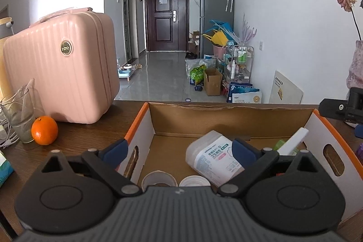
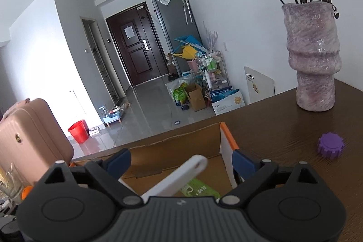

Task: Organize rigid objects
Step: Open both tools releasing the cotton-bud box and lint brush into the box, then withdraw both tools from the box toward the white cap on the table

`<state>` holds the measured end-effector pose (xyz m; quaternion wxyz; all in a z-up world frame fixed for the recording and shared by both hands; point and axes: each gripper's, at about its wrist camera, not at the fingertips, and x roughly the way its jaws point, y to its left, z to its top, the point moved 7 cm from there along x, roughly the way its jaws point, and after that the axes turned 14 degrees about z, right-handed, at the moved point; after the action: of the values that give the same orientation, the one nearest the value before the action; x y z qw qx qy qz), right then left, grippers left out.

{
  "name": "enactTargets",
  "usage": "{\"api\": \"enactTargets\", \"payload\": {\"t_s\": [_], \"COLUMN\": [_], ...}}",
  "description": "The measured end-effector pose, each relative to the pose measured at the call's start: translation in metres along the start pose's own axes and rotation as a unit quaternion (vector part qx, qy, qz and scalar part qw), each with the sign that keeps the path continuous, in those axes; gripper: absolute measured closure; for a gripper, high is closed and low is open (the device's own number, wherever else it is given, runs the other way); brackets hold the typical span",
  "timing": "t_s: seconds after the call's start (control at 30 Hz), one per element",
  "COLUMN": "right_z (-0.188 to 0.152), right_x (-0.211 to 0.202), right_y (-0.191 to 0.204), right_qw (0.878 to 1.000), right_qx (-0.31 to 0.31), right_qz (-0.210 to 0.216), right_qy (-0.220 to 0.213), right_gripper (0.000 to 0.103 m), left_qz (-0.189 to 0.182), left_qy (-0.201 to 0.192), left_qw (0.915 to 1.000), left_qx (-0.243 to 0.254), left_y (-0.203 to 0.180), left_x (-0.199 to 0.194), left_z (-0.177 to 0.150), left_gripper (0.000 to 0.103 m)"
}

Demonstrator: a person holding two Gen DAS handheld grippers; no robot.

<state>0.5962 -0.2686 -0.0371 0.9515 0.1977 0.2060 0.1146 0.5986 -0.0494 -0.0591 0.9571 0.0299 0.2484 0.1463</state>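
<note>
An open cardboard box [image 1: 231,116] with orange-edged white sides stands on the dark wooden table. Inside lie a clear labelled plastic container [image 1: 213,157], a tape roll [image 1: 158,179], a white lid [image 1: 195,182], a green packet [image 2: 199,191] and a flat white tool [image 2: 181,176] leaning up. My left gripper [image 1: 179,150] hangs open over the box's left side, its pads touching nothing. My right gripper [image 2: 181,161] stands open over the box's right end; the white tool lies loose between its jaws. A purple ridged cap [image 2: 330,145] sits on the table right of the box.
A pink suitcase [image 1: 61,69] stands on the table at the left, with an orange [image 1: 44,130] and a glass cup [image 1: 21,116] beside it. A purple vase [image 2: 314,58] of dried roses stands far right. The table's far edge lies just behind the box.
</note>
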Motion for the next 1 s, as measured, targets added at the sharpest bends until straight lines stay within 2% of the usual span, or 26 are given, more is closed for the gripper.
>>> {"api": "enactTargets", "payload": {"t_s": [0.17,0.27,0.53,0.77,1.0], "right_z": [0.001,0.003,-0.004,-0.018,-0.033], "right_x": [-0.009,-0.021,-0.078,-0.118,-0.157], "right_y": [0.000,0.002,0.009,0.000,-0.011], "right_qw": [1.000,0.999,0.994,0.990,0.989], "right_qx": [-0.018,-0.042,-0.093,-0.121,-0.125], "right_qz": [-0.007,-0.013,-0.021,-0.044,-0.053], "right_qy": [-0.004,-0.016,-0.050,-0.053,-0.054], "right_gripper": [0.007,0.000,0.000,0.000,0.000], "left_qz": [-0.001,-0.002,-0.016,-0.028,-0.038], "left_qy": [-0.006,-0.012,-0.021,-0.031,-0.023], "left_qw": [1.0000,0.9999,0.9995,0.9989,0.9988], "left_qx": [-0.001,-0.003,-0.015,-0.022,-0.023], "left_y": [0.001,0.004,0.016,0.026,0.034], "left_x": [-0.006,-0.014,-0.044,-0.076,-0.102], "left_z": [0.000,-0.001,-0.011,-0.025,-0.046], "left_gripper": [0.000,0.000,0.000,0.000,0.000]}}
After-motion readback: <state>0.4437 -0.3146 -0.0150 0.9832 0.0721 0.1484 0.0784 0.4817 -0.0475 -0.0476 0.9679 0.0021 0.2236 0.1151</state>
